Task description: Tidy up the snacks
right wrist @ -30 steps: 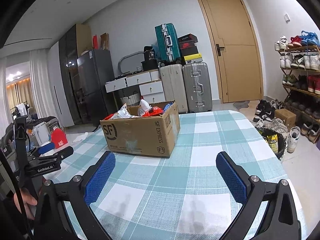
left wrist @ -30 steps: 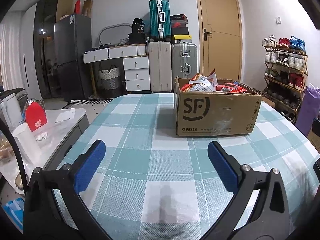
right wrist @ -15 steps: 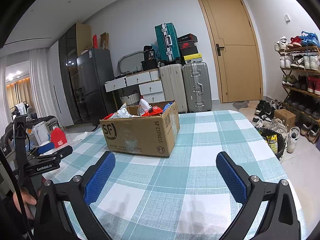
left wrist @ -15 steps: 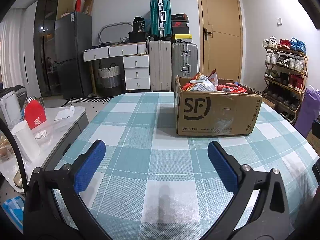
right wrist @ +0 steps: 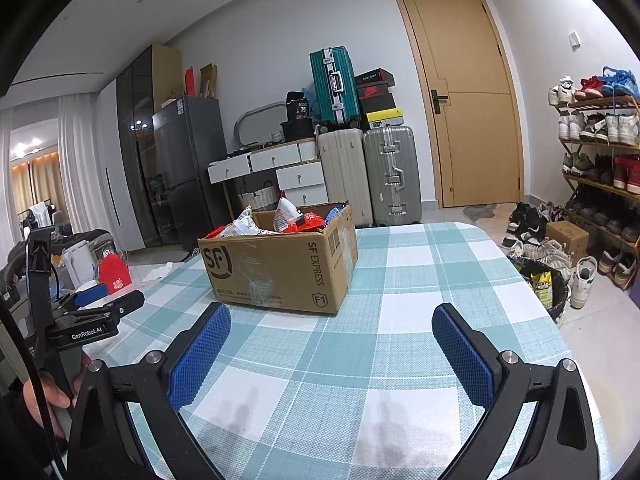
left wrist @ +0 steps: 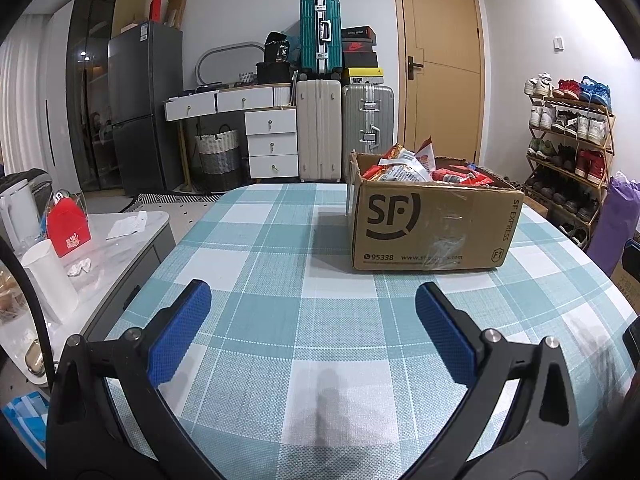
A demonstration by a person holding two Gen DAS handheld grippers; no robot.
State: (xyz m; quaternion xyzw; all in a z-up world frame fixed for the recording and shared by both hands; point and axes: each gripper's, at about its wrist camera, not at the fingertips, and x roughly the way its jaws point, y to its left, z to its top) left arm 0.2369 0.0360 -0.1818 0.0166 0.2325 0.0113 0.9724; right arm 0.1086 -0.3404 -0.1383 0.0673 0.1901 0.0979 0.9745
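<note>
A brown SF Express cardboard box [left wrist: 432,232] stands on the teal checked tablecloth [left wrist: 280,272], filled with several red and white snack packets [left wrist: 404,166]. In the right wrist view the box [right wrist: 280,268] sits ahead and to the left, with snack packets [right wrist: 288,218] sticking out. My left gripper [left wrist: 312,300] is open and empty, hovering over the cloth short of the box. My right gripper [right wrist: 331,322] is open and empty, just short of the box's near corner. The left gripper also shows in the right wrist view [right wrist: 94,304] at the far left.
A white side table [left wrist: 104,248] with a red carton [left wrist: 66,226] and a white cup [left wrist: 50,276] stands left of the table. Suitcases [left wrist: 340,132], drawers and a door stand behind. A shoe rack [right wrist: 600,168] and a bin [right wrist: 546,288] are at the right.
Both grippers have crept slightly toward the box; both stay open and empty. Nothing else moved.
</note>
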